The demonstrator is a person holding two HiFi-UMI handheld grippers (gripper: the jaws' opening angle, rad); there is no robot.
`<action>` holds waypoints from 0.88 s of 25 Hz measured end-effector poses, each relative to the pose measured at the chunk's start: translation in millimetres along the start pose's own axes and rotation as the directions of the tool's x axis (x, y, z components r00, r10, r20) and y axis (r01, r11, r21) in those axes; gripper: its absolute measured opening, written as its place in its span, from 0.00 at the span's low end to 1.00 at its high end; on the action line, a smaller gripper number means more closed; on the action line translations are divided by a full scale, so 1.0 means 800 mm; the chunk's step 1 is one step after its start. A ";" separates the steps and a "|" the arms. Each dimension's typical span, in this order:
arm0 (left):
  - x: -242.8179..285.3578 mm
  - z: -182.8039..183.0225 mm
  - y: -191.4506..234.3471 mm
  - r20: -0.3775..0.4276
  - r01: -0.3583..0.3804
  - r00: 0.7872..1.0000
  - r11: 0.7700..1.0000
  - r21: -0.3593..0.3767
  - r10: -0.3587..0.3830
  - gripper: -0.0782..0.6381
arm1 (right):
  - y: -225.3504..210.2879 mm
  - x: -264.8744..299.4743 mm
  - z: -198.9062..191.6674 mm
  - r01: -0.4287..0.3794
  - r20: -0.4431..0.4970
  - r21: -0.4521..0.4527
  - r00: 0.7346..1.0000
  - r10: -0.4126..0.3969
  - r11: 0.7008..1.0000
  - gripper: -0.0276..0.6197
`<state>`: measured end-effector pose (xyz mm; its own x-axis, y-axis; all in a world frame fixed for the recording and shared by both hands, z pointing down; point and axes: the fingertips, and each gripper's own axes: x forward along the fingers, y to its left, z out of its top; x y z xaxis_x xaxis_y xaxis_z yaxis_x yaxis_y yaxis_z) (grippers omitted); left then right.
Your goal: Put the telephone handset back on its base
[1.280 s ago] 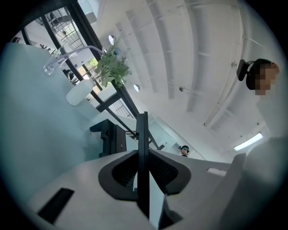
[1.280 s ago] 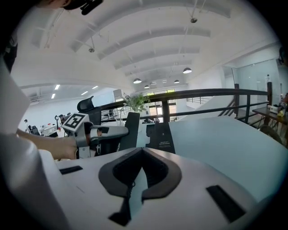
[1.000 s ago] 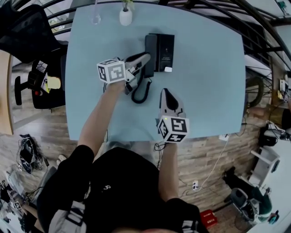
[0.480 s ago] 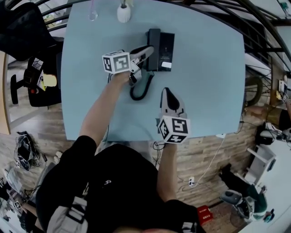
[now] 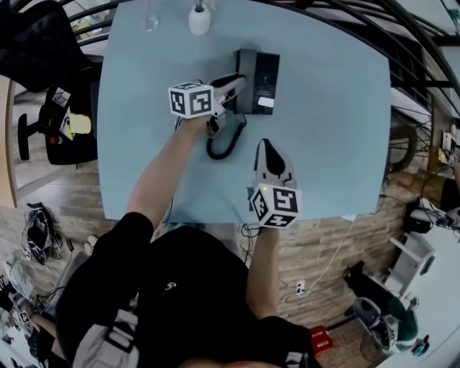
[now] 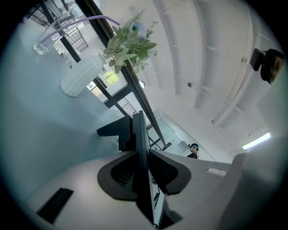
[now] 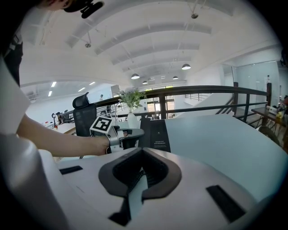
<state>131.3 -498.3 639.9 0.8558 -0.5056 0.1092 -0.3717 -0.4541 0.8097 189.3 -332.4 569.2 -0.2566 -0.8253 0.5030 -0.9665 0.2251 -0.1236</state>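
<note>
The black handset (image 5: 246,66) lies along the left side of the black phone base (image 5: 265,72), on or just above it. My left gripper (image 5: 236,83) is shut on the handset from the left. In the left gripper view the handset (image 6: 138,134) shows edge-on, clamped between the dark pads. Its coiled cord (image 5: 223,141) loops on the blue table toward me. My right gripper (image 5: 265,147) rests near the table's front, apart from the phone, shut with nothing in it. The right gripper view shows the base (image 7: 157,133) and the left gripper (image 7: 130,133) ahead.
A white vase with a green plant (image 5: 199,19) and a clear glass (image 5: 149,20) stand at the table's far edge (image 5: 316,29). A black office chair (image 5: 36,43) is left of the table. A railing runs behind the far edge.
My left gripper has carried the handset slightly closer to the base. The right gripper has stayed where it was.
</note>
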 end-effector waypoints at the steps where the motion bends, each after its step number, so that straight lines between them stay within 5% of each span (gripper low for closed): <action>1: 0.000 -0.004 0.001 -0.017 -0.012 1.000 1.000 0.015 0.012 0.21 | 0.000 -0.001 0.000 -0.001 0.000 -0.001 1.000 0.001 1.000 0.03; 9: 0.005 -0.011 0.009 -0.100 -0.147 0.982 0.983 0.106 0.157 0.25 | 0.008 -0.004 -0.003 -0.008 -0.009 -0.004 1.000 0.008 1.000 0.03; 14: -0.003 -0.005 0.012 -0.127 -0.303 0.931 0.919 0.251 0.341 0.30 | 0.020 -0.015 0.003 -0.018 0.002 -0.018 1.000 0.018 1.000 0.03; 22: -0.052 0.020 -0.043 -0.005 -0.306 0.949 0.922 0.239 0.316 0.27 | 0.039 -0.032 0.026 -0.061 0.064 -0.062 0.996 0.065 0.996 0.03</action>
<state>102.9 -473.7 598.2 0.6959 -0.6200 0.3624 -0.6904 -0.4386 0.5753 165.2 -315.1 534.6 -0.3190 -0.8405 0.4379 -0.9464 0.3068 -0.1006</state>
